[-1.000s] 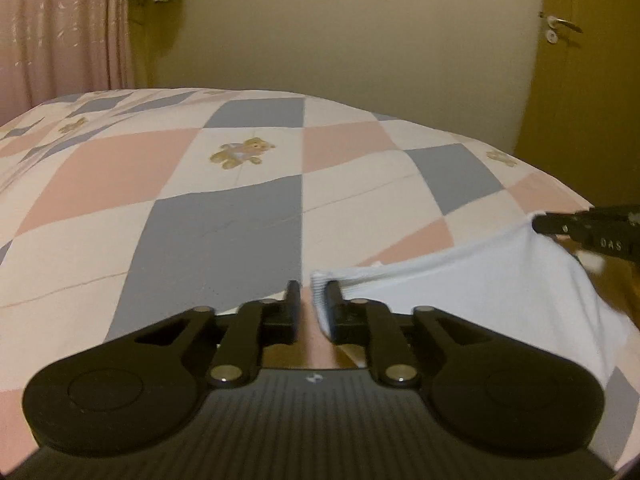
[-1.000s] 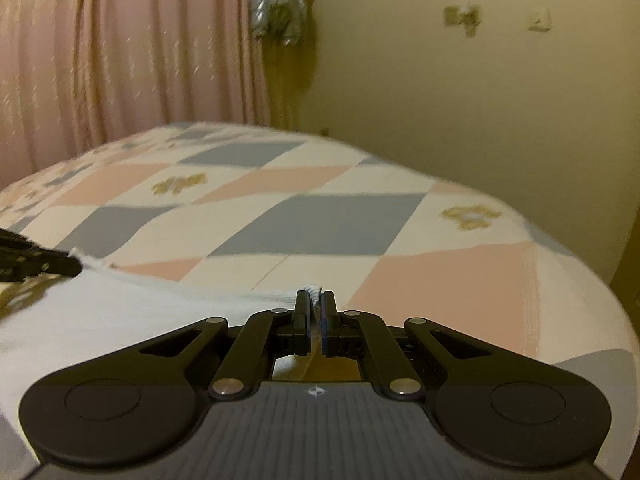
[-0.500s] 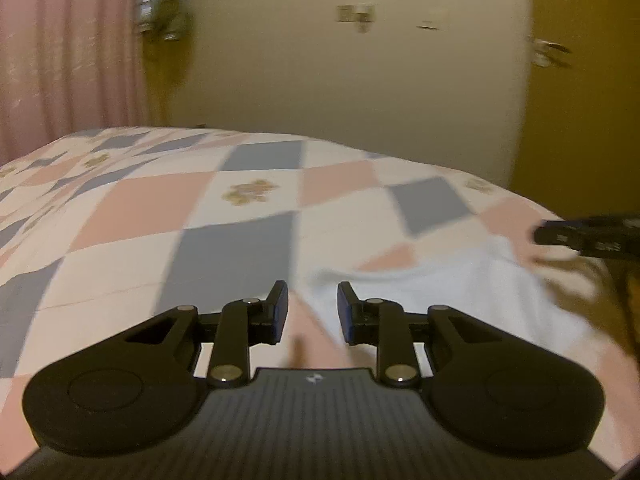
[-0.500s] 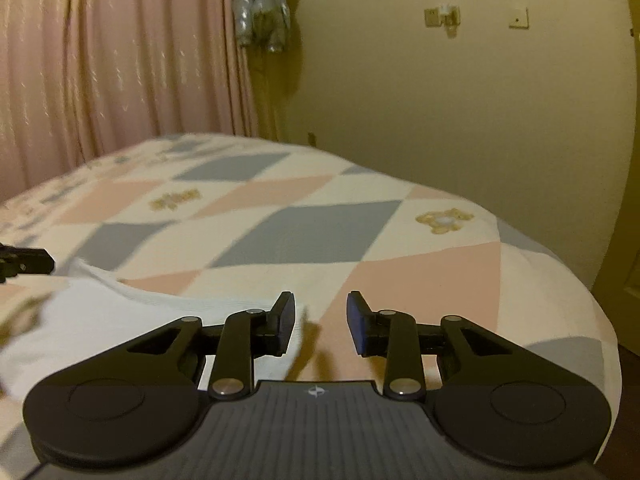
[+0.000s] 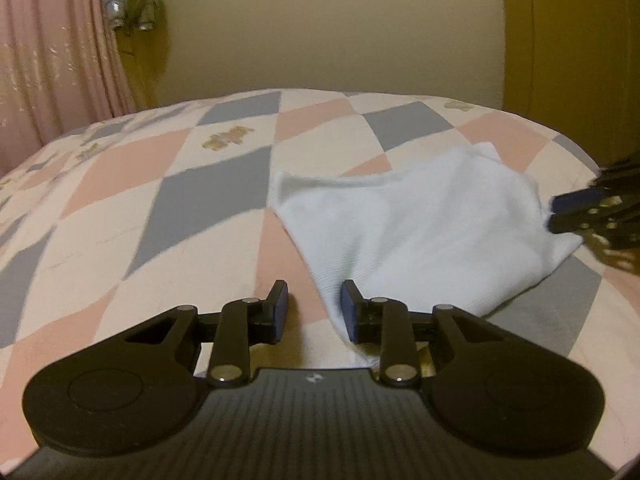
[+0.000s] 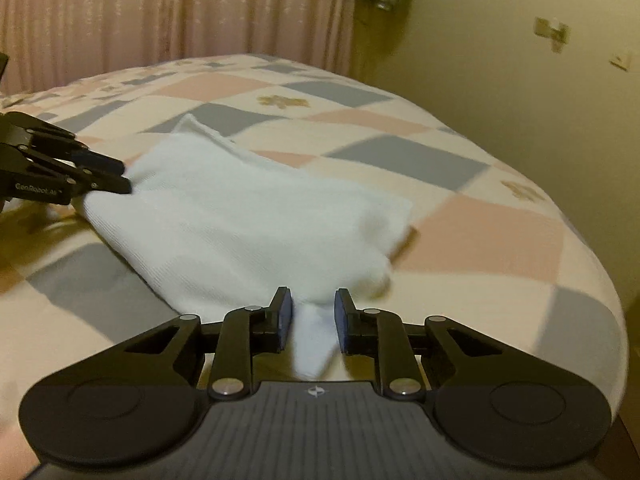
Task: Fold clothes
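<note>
Lying folded on the bed (image 5: 168, 216), a white garment (image 5: 404, 232) is seen between two grippers with jaws spread.

The left gripper (image 5: 313, 312) is held at the garment's near corner, its jaws apart and nothing pinched. The right gripper (image 6: 313, 322) is held with a white corner between its parted jaws, apparently unclamped. A patchwork bedspread (image 6: 472, 240) is laid beneath; pink curtains (image 5: 48, 52) are hung behind.

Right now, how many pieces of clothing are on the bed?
1: a white folded garment lying on the checked bedspread, between the left gripper and right gripper. Anything beyond the bed's edges is out of view.
</note>
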Demonstrator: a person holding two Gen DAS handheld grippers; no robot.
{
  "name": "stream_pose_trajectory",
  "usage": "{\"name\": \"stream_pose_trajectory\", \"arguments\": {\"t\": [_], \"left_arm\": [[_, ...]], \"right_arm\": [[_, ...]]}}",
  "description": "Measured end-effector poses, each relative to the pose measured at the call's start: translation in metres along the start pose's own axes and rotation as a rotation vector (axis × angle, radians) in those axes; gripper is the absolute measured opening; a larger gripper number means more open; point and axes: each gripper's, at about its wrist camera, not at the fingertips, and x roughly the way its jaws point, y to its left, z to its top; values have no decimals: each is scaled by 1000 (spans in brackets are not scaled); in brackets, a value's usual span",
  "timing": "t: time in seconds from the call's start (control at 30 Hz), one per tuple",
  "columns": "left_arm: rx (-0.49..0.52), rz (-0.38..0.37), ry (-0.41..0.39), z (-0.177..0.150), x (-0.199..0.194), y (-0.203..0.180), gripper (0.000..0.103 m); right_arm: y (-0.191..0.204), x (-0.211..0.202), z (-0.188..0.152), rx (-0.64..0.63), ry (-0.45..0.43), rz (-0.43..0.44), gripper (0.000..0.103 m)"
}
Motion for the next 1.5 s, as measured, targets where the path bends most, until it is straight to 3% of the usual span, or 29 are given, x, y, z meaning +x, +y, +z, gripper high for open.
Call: {"name": "stream_pose_trajectory", "arguments": {"t": [0.17,0.3,0.47,0.53,0.67,0.73,0.8,0.9,1.0,1.07,1.37,1.5], "left_arm": [[17,2,-41,-1,-28,-13,26],[32,25,17,-15,-22,-17,26],[-47,51,20,-16,-40,-13,26],[-78,62,23,-16,-47,-12,33],[-119,84,37,-21,-61,-27,68],[-146,85,37,-23,-71,-35,77],[-167,79,33,-26,-82,-42,90],[-182,73,13,-27,-99,-50,102],[-188,88,8,-25,-115,-55,102],[-196,101,12,-24,-125,-56,102],[-213,108,4,-19,-160,-65,102],[-211,113,7,-18,-173,-70,102]], "right_arm": [[11,-27,-8,37,-28,-1,22],[18,-29,-17,62,14,9,21],[11,-40,-19,158,35,3,19],[12,-51,-21,193,12,-12,20],[18,-60,-24,267,6,-52,36],[24,-68,-24,286,2,-62,40],[30,-78,-22,298,-5,-67,51],[40,-93,-19,317,-15,-74,68],[49,-107,-17,316,-12,-75,71],[54,-117,-16,322,-11,-76,80],[75,-162,-10,353,-50,-115,101],[80,-174,-6,360,-57,-130,101]]}}
